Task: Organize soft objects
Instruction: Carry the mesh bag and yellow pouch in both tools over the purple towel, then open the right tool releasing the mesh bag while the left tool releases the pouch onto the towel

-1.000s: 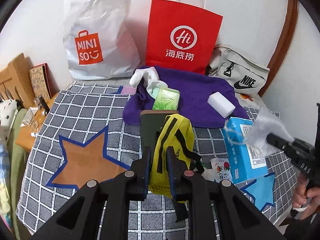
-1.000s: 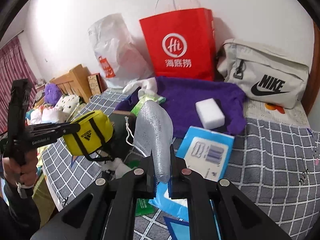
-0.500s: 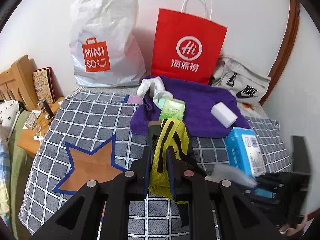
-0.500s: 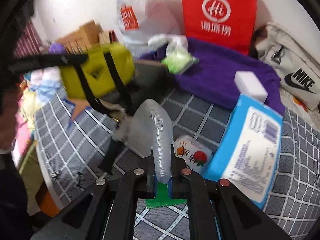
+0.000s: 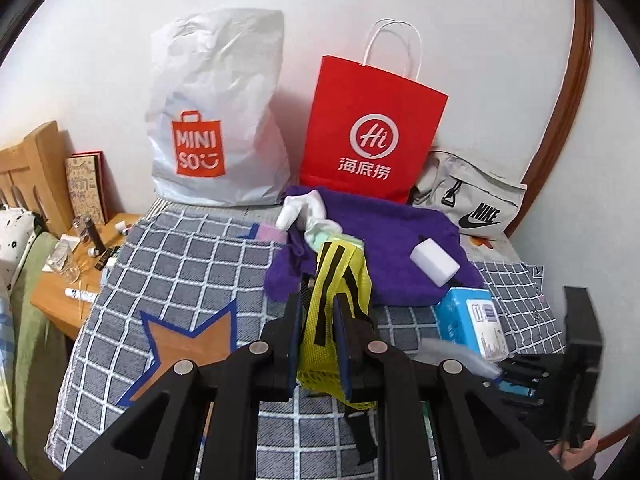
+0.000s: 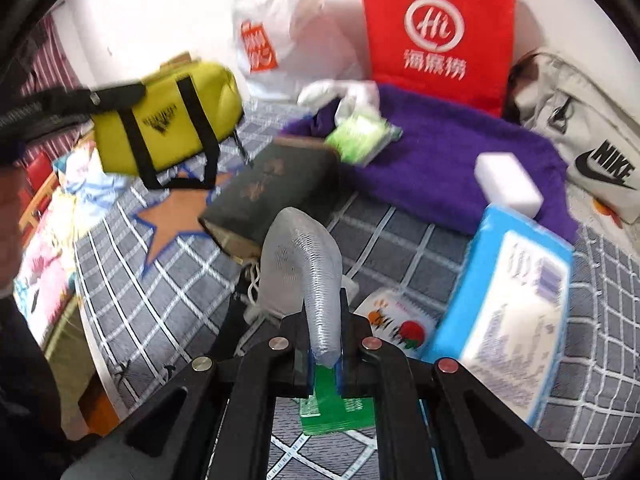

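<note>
Yellow mesh pouch (image 5: 334, 322) sags limp and light in your clenched left tool (image 5: 317, 334), so grip bunched fabric, while the right tool (image 6: 323, 350) pinches a flimsy clear bag (image 6: 302, 258) at lower centre.

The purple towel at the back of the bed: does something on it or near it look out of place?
Yes. A hard dark book lies among the soft things, one corner against the purple towel. A white sponge block sits askew on the towel, and white socks lie crumpled on its far edge.
</note>
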{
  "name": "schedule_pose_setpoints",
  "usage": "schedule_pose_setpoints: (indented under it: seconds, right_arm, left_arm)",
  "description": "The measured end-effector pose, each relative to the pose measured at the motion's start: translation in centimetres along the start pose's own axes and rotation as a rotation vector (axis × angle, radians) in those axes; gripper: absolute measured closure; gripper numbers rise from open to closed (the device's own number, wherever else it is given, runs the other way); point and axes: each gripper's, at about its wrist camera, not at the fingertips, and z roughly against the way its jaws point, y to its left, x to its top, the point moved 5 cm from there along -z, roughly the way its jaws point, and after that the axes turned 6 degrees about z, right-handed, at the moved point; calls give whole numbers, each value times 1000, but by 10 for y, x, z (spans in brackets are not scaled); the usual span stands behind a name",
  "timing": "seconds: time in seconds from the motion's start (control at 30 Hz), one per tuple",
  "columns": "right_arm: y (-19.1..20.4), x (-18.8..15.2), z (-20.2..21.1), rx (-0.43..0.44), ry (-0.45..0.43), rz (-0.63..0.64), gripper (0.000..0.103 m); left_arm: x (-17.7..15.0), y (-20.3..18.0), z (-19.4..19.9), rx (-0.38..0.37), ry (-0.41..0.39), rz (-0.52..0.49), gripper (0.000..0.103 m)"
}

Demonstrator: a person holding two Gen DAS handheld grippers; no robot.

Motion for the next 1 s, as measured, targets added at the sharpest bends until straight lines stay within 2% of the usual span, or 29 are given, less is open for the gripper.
schedule_pose_setpoints:
  seconds: [0.33, 0.73, 1.0]
  right_arm:
    - [-53, 22, 25, -70, -71, -72, 96]
    - [-125, 53, 16, -137, -111, -147, 96]
    - [-173, 72, 4, -189, -118, -177, 96]
  left_arm:
    - [22, -24, -23, -22, 6, -26, 88]
    - [55, -33, -67, -13, 29, -23, 88]
    - [67, -27, -111, 36, 64, -2, 88]
